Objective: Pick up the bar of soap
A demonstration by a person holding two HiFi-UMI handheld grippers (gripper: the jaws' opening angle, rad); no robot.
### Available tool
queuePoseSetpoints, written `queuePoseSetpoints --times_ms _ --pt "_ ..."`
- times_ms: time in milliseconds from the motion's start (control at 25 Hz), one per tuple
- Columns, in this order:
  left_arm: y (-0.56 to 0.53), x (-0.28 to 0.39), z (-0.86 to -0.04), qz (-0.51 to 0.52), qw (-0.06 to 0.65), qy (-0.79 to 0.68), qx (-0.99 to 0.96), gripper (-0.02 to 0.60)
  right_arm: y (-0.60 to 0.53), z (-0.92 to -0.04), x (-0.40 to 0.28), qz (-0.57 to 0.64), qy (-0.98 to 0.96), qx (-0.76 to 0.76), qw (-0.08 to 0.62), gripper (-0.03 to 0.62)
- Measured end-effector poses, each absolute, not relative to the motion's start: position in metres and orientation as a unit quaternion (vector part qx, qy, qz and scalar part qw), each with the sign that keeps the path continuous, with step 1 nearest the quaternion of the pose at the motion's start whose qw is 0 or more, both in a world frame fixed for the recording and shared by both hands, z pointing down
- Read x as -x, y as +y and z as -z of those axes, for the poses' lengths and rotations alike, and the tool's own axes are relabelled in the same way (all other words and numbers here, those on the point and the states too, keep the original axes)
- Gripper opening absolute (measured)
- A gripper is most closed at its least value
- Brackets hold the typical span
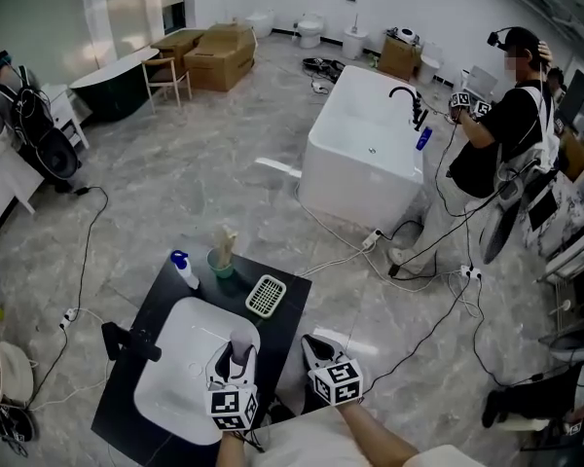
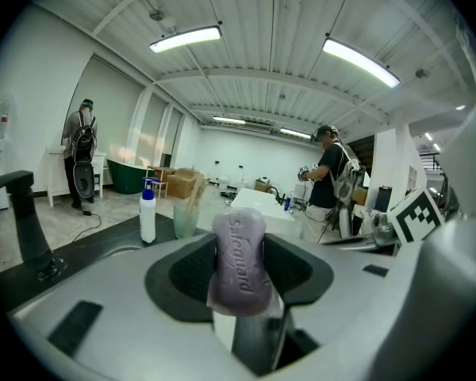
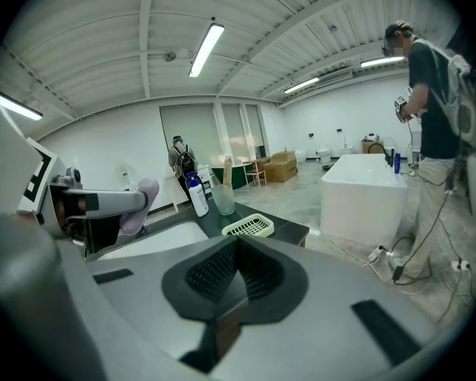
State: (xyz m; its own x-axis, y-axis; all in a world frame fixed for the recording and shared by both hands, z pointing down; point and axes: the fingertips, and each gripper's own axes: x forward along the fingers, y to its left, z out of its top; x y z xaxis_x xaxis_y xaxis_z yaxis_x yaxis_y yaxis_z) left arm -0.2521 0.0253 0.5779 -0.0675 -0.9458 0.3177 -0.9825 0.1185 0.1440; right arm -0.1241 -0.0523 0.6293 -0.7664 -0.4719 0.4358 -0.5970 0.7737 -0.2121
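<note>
A lilac bar of soap (image 2: 239, 262) stands on end between the jaws of my left gripper (image 2: 242, 272), which is shut on it. In the head view that gripper (image 1: 237, 363) hovers over the right rim of the white basin (image 1: 185, 373), with the soap (image 1: 240, 348) poking out in front. The right gripper view shows the same soap (image 3: 140, 203) at the left, above the basin. My right gripper (image 3: 236, 270) is shut with nothing in it. It sits (image 1: 317, 350) just off the counter's right edge.
On the black counter (image 1: 282, 311) stand a white slotted soap dish (image 1: 266, 296), a green cup (image 1: 221, 261), a pump bottle (image 1: 184, 269) and a black tap (image 1: 127, 341). Farther off are a white bathtub (image 1: 365, 144), a person (image 1: 496, 134) and floor cables (image 1: 438, 251).
</note>
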Motion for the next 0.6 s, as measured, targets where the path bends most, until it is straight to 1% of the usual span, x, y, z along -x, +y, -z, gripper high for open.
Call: queuePoseSetpoints --times_ms 600 --pt "0.0265 0.2574 -0.5798 -0.051 0.170 -0.732 -0.658 0.193 -0.0530 -0.6283 0.1287 -0.166 -0.927 -0.282 0.185 0.005"
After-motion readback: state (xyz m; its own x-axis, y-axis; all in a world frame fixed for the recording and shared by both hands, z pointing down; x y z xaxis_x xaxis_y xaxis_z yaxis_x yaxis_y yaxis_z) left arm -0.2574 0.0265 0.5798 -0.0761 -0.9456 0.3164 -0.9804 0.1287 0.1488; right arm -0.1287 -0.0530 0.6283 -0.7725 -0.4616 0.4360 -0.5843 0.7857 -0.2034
